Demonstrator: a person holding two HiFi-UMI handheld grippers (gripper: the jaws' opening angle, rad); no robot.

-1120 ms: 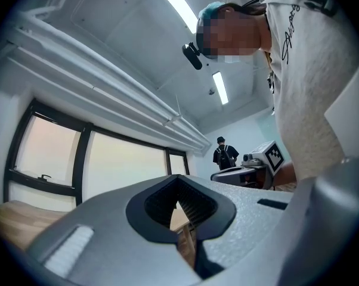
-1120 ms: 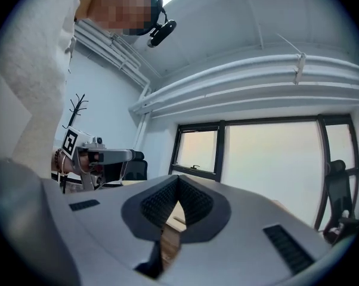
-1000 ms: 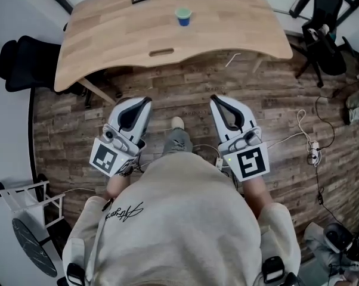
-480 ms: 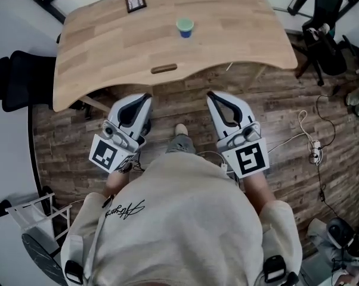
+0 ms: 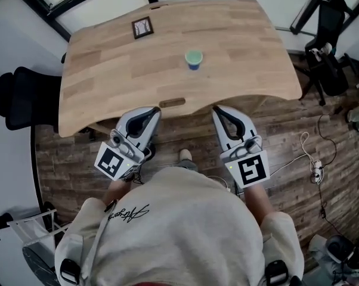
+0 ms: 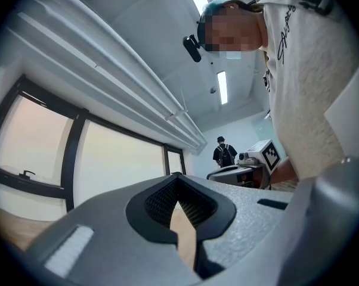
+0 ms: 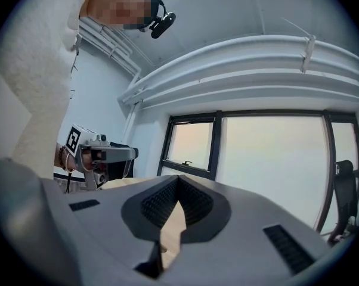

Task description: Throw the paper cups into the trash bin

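Grippers, two of them: your left gripper (image 5: 148, 113) and right gripper (image 5: 220, 112) hang at the near edge of the light wooden table (image 5: 108, 70). Both claws are pressed together on nothing, probably because the reach hasn't begun. One blue paper cup with a green top (image 5: 193, 59) stands mid-table, well apart from both. One black-framed square card (image 5: 142, 27) lies farther back. No trash bin shows.
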